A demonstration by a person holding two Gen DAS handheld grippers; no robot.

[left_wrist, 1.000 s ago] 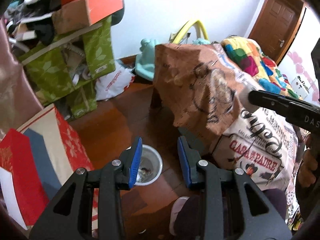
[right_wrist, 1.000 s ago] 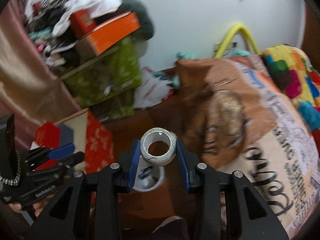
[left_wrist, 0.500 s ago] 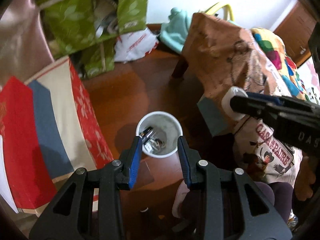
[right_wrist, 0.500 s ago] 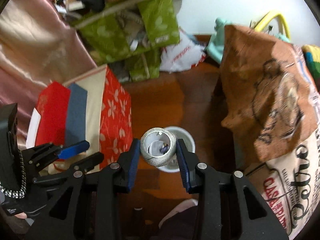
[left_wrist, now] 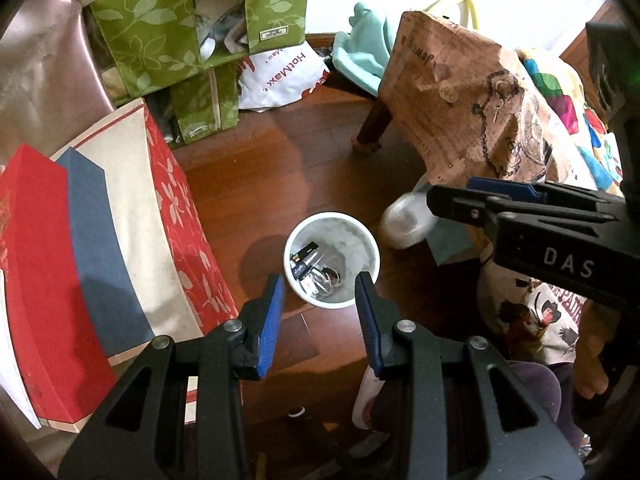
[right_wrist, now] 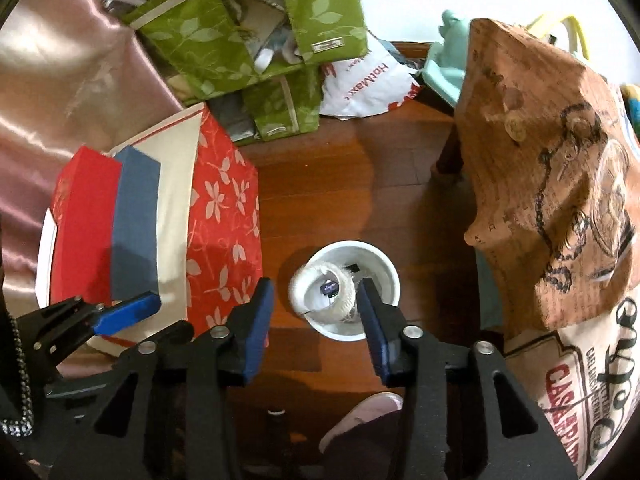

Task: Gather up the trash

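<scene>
Both my claws have dropped over the bin (right_wrist: 390, 272); my right claw (right_wrist: 316, 306) is opening, pads clear of the tape roll (right_wrist: 322, 290). Keep it centred above the rim. Left claw (left_wrist: 320, 312) half-open, empty.

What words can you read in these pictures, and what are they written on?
"HotMax": on the white plastic bag lying on the floor by the green boxes.
"DAS": on the black right gripper seen from the left wrist view; the rest is cut off.
"CASA" and part of "PADRE": in red letters on the printed cloth.
Small labels on the green boxes: too small to read.
Fine print on the brown cloth: too blurred to read.
</scene>
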